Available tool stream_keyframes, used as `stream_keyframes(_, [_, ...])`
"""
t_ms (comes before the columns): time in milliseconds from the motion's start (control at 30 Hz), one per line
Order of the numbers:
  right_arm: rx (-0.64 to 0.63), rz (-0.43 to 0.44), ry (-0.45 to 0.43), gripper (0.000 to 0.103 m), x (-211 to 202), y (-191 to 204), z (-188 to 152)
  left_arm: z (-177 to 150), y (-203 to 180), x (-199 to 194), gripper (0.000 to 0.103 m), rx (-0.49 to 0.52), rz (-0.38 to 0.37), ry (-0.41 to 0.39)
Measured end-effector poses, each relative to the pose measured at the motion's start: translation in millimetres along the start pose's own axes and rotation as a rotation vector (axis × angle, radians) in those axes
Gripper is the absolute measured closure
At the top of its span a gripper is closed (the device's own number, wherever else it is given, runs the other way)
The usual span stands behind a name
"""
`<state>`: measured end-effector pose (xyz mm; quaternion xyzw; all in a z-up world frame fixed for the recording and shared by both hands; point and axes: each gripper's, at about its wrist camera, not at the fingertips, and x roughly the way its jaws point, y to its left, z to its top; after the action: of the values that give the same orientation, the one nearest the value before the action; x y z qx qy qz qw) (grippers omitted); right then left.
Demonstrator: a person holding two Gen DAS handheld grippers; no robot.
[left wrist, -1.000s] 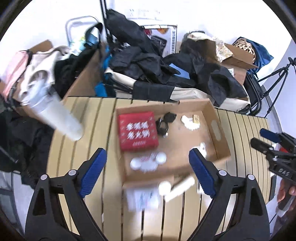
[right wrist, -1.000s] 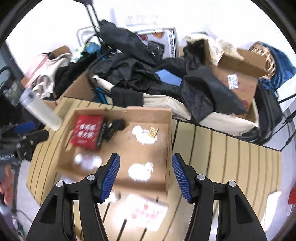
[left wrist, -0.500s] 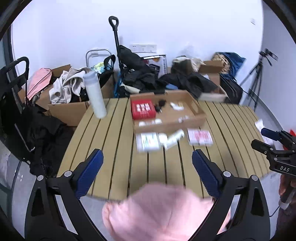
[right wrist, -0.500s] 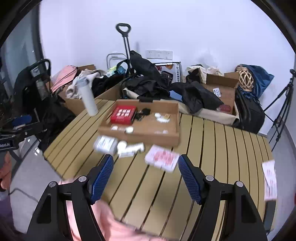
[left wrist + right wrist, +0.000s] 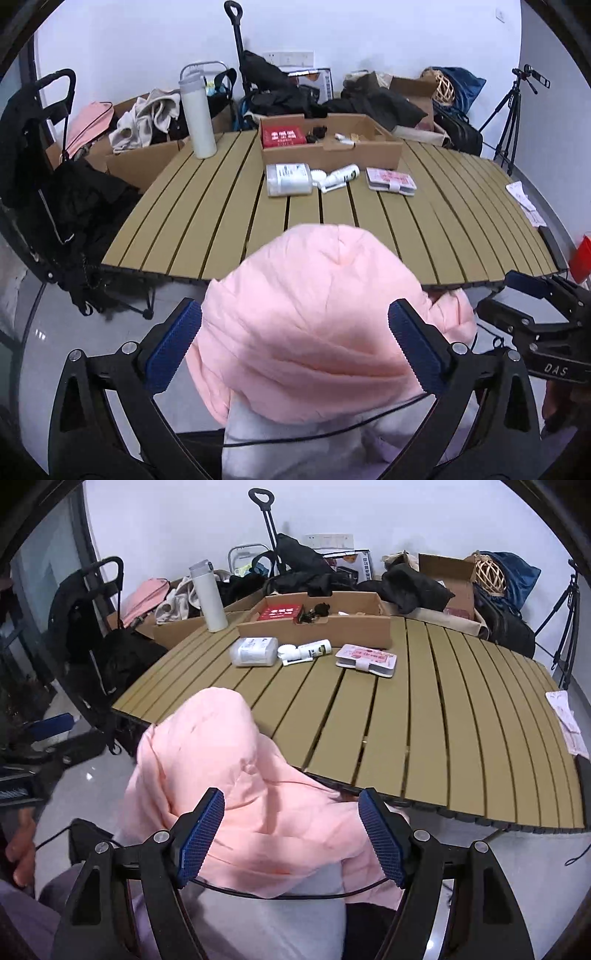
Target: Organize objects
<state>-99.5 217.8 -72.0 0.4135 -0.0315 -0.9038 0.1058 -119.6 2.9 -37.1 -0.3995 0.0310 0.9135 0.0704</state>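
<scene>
Nearest you, both grippers hang over your lap in its puffy pink jacket (image 5: 317,332), well short of the slatted tan table (image 5: 229,221): the left gripper (image 5: 295,347) has its jaws wide apart, having just been opening, and the right gripper (image 5: 291,834) has its jaws apart too, having opened further just now, with nothing clamped in either. You look to be between picks, so the next move calls for reaching forward across the bare slats to the loose things near the far edge. There, just in front of the shallow brown cardboard box (image 5: 332,151), lie a flat white labelled bottle (image 5: 289,179), a small white tube (image 5: 341,177) beside it, and a pink-and-white card packet (image 5: 390,180) a little apart. The box already holds a red printed carton (image 5: 282,137), a small black item and a few pale bits I cannot identify. A tall white flask (image 5: 197,118) stands left of it.
</scene>
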Motion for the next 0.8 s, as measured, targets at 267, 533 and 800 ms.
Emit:
stream_keyframes(267, [0.042,-0.01,0.016,0.024,13.7,-13.3,-1.9,-2.8,2.1,21.8,0.003,-0.018,-0.012,0.048])
stream_keyframes(533, [0.155,-0.03,0.038,0.024,43.7,-71.2,24.2,50.8,-43.3,77.4,0.003,0.091,-0.071,0.052])
stream_keyframes(800, [0.189,-0.052,0.043,0.024,84.9,-124.9,86.2,130.8,-84.9,171.7,0.021,0.104,-0.276,0.127])
